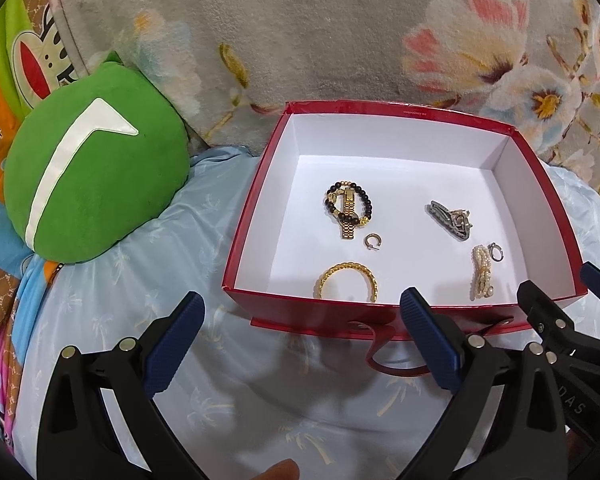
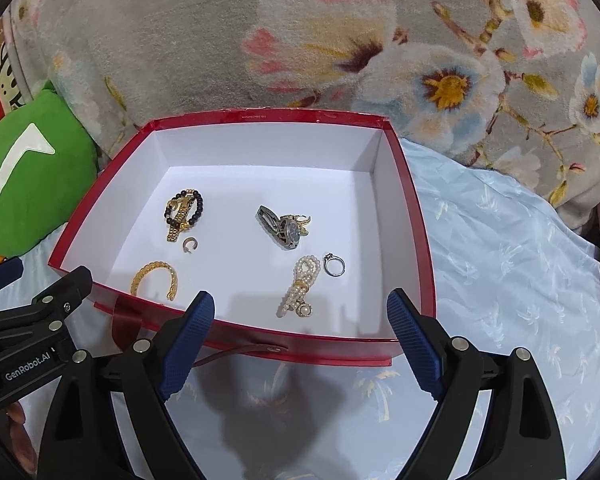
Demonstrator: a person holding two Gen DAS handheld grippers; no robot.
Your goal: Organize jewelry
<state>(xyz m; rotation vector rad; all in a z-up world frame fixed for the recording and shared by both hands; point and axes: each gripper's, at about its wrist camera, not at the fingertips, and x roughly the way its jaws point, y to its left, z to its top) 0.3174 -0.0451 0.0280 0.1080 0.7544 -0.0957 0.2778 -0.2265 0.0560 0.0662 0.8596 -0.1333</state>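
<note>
Silver ring face-on, right view

- Can't read the tiny print on the far rim of the red box, way too small.
- Gold bangle partly tucked behind the box's near wall.
- Right gripper mostly chopped off by the left view's right edge.
- Green cushion cut by the right view's left edge.
- Strap partly behind a fingertip.
</note>
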